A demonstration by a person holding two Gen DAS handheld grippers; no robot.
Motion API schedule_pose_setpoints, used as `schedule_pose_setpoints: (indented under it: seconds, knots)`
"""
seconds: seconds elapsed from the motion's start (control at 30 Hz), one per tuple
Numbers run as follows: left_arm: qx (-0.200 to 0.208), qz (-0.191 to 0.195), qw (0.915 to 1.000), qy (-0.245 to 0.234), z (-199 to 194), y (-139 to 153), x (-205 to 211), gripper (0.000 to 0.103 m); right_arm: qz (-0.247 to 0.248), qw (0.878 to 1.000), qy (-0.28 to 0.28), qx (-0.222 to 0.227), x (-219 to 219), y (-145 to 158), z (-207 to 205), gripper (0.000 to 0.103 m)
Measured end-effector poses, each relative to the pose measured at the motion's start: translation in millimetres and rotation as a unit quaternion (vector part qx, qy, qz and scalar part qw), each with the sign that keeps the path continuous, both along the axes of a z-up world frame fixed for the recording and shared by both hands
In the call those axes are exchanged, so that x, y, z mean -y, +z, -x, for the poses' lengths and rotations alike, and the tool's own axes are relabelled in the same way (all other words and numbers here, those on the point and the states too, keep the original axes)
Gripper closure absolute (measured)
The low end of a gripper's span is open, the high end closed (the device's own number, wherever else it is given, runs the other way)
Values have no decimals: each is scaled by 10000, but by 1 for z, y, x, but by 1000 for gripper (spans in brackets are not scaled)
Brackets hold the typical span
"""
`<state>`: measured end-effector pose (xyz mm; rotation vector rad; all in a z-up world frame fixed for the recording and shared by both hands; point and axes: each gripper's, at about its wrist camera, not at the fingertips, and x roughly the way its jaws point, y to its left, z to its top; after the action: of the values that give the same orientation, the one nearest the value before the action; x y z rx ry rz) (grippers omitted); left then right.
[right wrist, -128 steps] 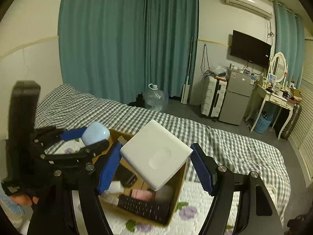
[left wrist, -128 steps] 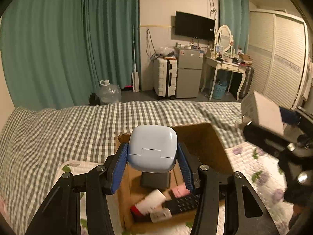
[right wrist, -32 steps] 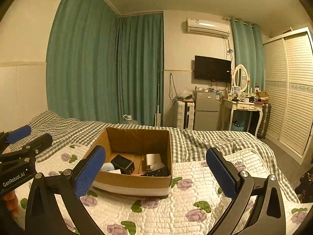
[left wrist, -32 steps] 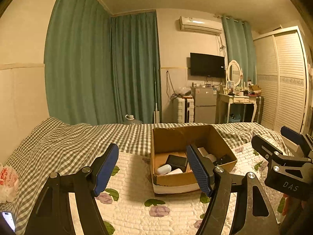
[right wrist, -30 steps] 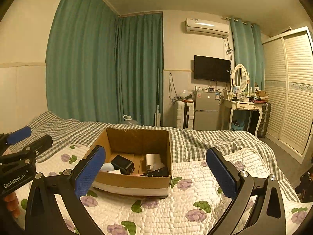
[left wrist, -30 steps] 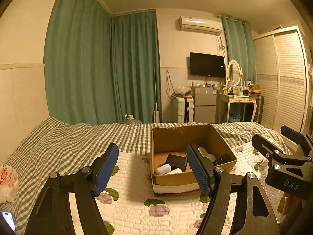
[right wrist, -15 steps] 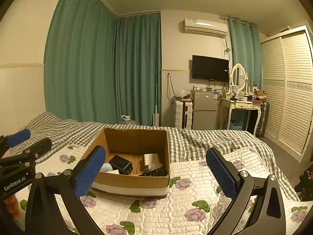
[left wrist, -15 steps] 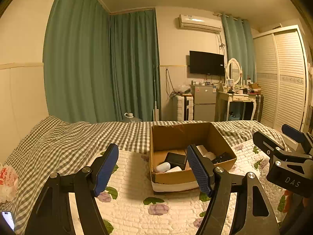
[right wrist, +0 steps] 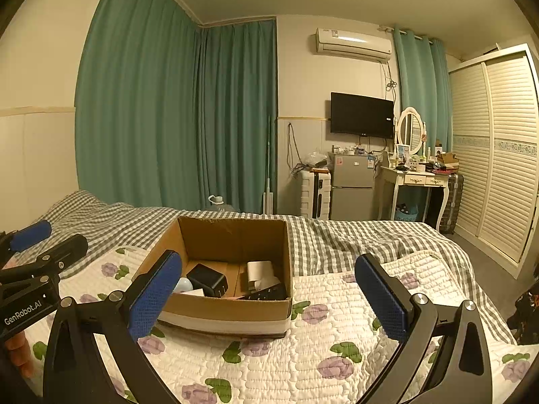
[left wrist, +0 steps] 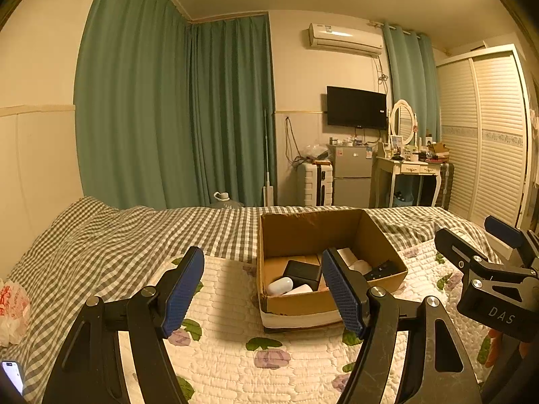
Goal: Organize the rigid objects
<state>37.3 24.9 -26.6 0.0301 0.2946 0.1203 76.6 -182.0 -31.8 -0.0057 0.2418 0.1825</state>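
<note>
One cardboard box (left wrist: pixel 331 303) is seen on the flowered quilt (right wrist: pixel 303 353) of the bed, and two grippers are held before it: the left gripper (left wrist: pixel 262 294) and the right gripper (right wrist: pixel 269 298), each with jaws spread wide and nothing between them. Inside the box one black block (left wrist: pixel 301 271), one pale rounded case (left wrist: pixel 279 285), one white box (right wrist: pixel 260 271) and one dark remote (right wrist: pixel 266 292) are counted. Only the left view shows a phone (left wrist: pixel 12 377) and a plastic bag (left wrist: pixel 11 313) at the bed's edge.
</note>
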Motion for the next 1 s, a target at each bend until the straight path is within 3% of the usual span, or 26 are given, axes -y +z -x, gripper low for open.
schedule_pose_setpoints:
  seconds: [1.0]
  knots:
    - [-58, 83, 9999, 17, 4, 2, 3, 28, -9, 10000, 4, -95, -4, -4, -1, 0]
